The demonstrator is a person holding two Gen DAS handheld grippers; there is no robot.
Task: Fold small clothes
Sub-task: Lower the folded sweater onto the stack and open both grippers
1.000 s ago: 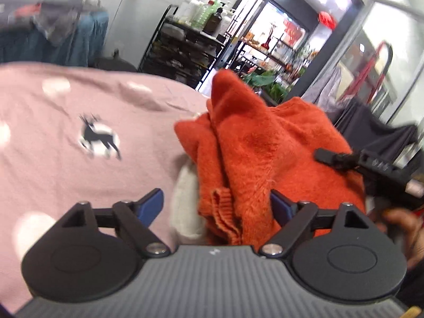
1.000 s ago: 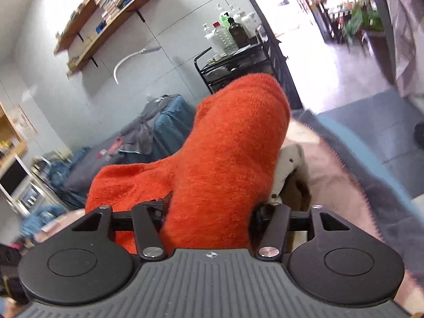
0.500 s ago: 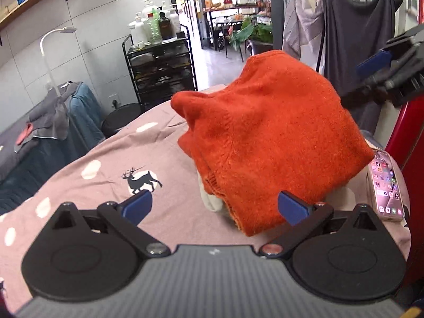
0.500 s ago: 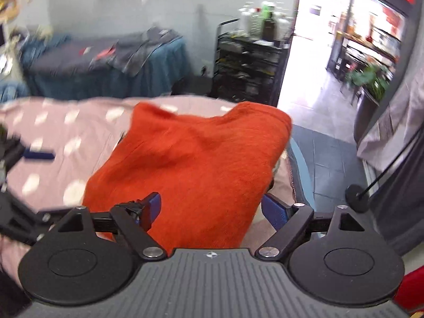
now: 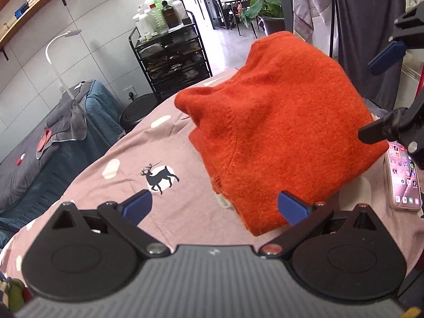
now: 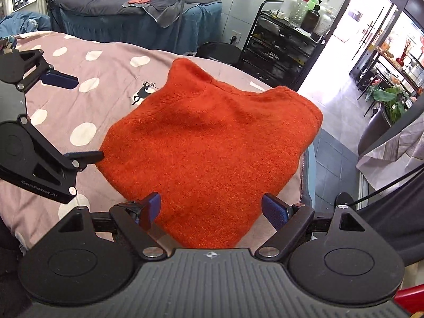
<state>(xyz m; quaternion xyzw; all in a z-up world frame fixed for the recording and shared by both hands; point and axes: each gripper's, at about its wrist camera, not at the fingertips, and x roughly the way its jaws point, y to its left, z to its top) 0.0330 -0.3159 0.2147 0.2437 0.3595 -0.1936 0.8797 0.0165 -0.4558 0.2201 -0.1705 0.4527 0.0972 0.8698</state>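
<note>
The left claw (image 5: 214, 206) is spread wide with nothing between its pads; its jaws have just been opening. The right claw (image 6: 212, 210) is spread wide too and pinches nothing. Both hang above the bed (image 5: 106, 185), which has a pink cover with white dots and a black deer (image 5: 159, 177). The folded orange sweater (image 5: 281, 132) lies on this cover, apart from both claws. Just beside the sweater lies a phone (image 5: 404, 176) with its screen lit.
</note>
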